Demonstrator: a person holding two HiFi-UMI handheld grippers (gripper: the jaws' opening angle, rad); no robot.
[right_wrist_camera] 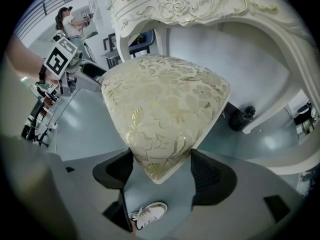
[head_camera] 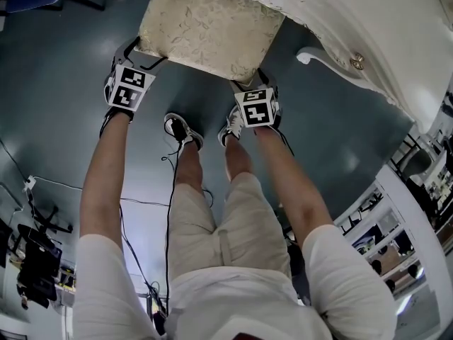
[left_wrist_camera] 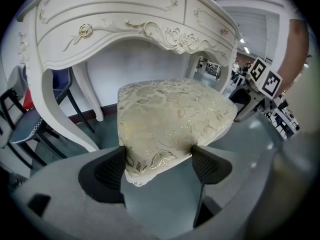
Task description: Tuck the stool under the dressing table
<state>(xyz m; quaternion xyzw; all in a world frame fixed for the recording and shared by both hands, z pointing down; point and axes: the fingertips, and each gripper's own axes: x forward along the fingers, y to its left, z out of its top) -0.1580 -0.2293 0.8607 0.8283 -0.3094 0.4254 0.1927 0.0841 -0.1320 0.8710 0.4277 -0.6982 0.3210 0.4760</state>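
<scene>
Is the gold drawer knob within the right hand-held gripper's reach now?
Probably not: the right hand-held gripper is clamped on the stool corner; it would have to let go to reach the knob on the dressing table.

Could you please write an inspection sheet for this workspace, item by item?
Surface: glossy grey floor.
Job's things: stool with a gold-patterned cushion, standing in front of the white dressing table, its far edge at the table's front.
Clutter: dark object on the floor by a table leg.
Grippers: left gripper and right gripper, each closed on a near cushion corner.
Cables: black cable trailing from beside the person's shoes.
Surroundings: chairs beside the table; shelving.
</scene>
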